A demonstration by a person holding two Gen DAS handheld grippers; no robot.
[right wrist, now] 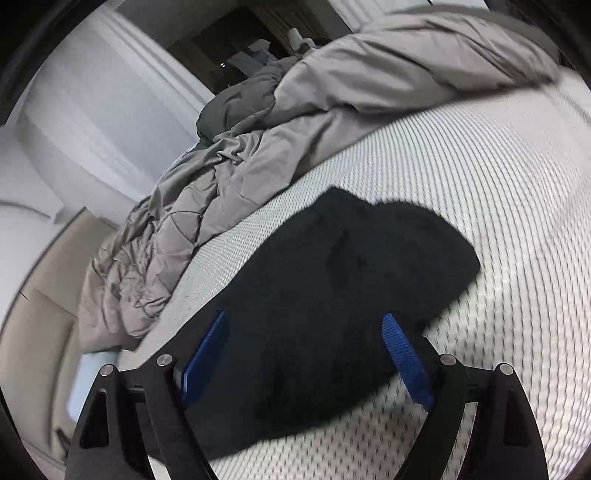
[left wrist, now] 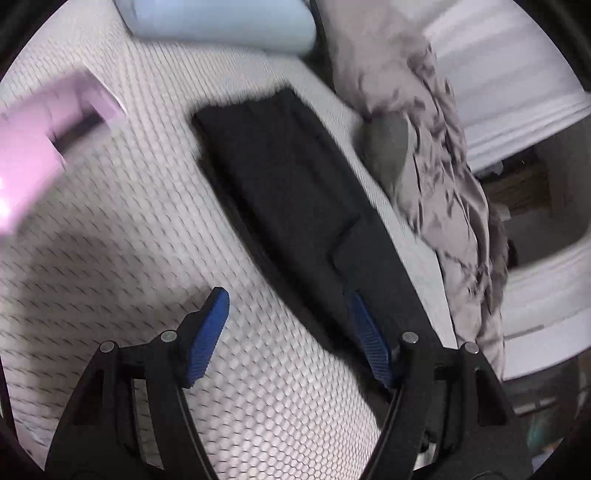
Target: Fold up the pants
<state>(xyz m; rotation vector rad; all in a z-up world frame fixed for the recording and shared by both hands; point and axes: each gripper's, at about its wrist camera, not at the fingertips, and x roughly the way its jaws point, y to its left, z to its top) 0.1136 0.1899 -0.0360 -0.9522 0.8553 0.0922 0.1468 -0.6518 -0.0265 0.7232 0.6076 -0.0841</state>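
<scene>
Black pants [left wrist: 291,184] lie flat on the bed's white textured mattress [left wrist: 129,229], folded into a long narrow strip near the mattress edge. A crumpled grey comforter [left wrist: 450,177] is bunched along that edge, just beside the pants.

Left claw [left wrist: 288,314] — released, fingers spread wide, nothing between them. Its right blue pad [left wrist: 369,339] sits over the near end of the pants; its left pad is over bare mattress. Contact with the cloth cannot be told.

Right claw [right wrist: 303,343] — also released, blue pads well apart, hovering over the pants [right wrist: 332,280], which fill the gap between the fingers.

A pink object [left wrist: 44,147], blurred, shows at the left of the left wrist view; a pale blue pillow [left wrist: 221,22] lies at the top.
</scene>
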